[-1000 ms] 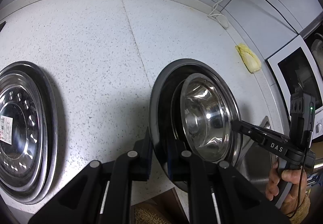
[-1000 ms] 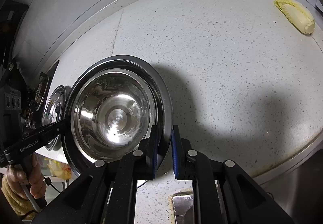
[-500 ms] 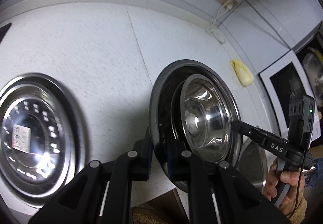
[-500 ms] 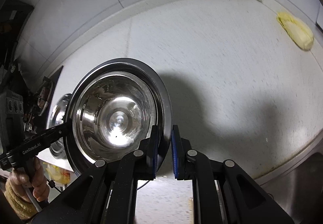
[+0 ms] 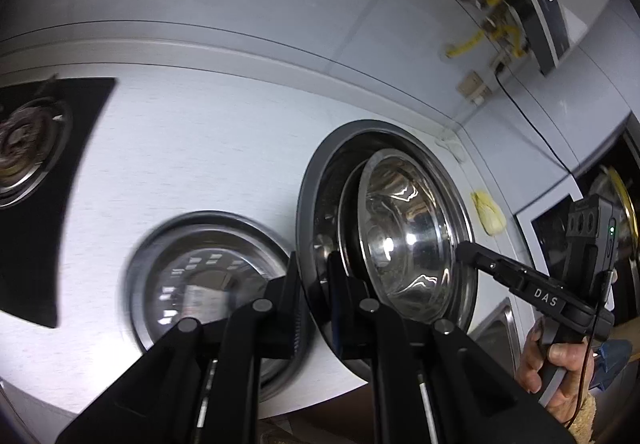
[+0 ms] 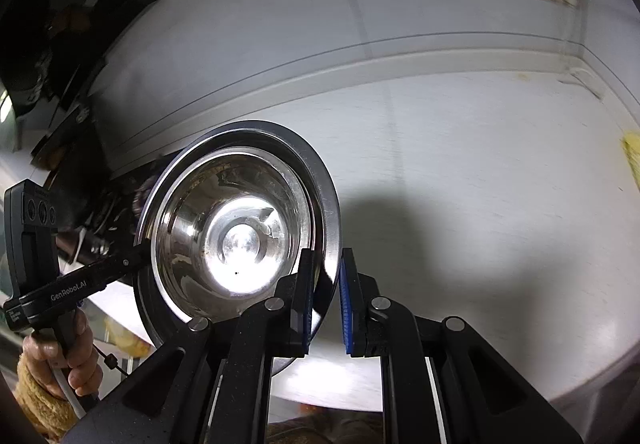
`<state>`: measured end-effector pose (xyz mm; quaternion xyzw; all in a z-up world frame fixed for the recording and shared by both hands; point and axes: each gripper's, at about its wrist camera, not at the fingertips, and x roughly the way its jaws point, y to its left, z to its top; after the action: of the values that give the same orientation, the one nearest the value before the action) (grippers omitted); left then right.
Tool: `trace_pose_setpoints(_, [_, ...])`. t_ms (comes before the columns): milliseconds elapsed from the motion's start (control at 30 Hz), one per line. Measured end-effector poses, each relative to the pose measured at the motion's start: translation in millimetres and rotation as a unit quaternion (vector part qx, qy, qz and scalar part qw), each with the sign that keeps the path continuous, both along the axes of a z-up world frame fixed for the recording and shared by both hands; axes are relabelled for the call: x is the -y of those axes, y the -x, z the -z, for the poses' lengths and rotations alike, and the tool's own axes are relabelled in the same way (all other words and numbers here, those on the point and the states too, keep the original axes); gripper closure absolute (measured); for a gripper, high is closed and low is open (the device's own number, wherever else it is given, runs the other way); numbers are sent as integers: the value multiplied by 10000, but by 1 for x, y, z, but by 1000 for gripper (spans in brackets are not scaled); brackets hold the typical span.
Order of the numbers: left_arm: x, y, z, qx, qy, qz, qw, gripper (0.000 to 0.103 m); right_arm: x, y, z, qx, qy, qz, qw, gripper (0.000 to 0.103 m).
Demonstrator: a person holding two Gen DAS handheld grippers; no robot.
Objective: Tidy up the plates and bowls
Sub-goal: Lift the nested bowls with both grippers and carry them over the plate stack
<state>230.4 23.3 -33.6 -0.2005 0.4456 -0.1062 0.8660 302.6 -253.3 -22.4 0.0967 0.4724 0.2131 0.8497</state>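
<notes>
Right now your steel plate (image 5: 320,228) hangs in the air above the white countertop (image 5: 192,147), with the steel bowl (image 5: 404,236) sitting inside it. Your left gripper (image 5: 314,296) is clenched on the plate's rim at one side; your right gripper (image 6: 324,300) clamps the opposite rim, blue pads (image 6: 347,308) pressing either face of the metal. Seen from the right wrist, the bowl (image 6: 236,240) faces the camera, its bottom glaring with reflected light, and the plate (image 6: 324,199) rings it. Below and to the left of the held pair, a second steel plate (image 5: 208,264) lies flat on the counter, blurred. Farther left is a black stove (image 5: 36,147) with a burner. A yellowish lump (image 5: 490,213) rests on the counter near the wall.
</notes>
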Motion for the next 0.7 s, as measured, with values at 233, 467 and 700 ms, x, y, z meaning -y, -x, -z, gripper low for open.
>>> trace_pose_setpoints(233, [-52, 22, 23, -254, -62, -292, 9992, 92, -58, 6, 28, -228, -77, -324, 9992, 92])
trace_pose_setpoints(467, [-78, 21, 72, -702, 172, -357, 9967, 93, -83, 6, 66, -628, 5, -303, 9976, 92])
trace_pose_setpoints(700, [-89, 16, 99, -806, 229, -247, 9962, 92, -95, 3, 93, -864, 133, -72, 9961, 92])
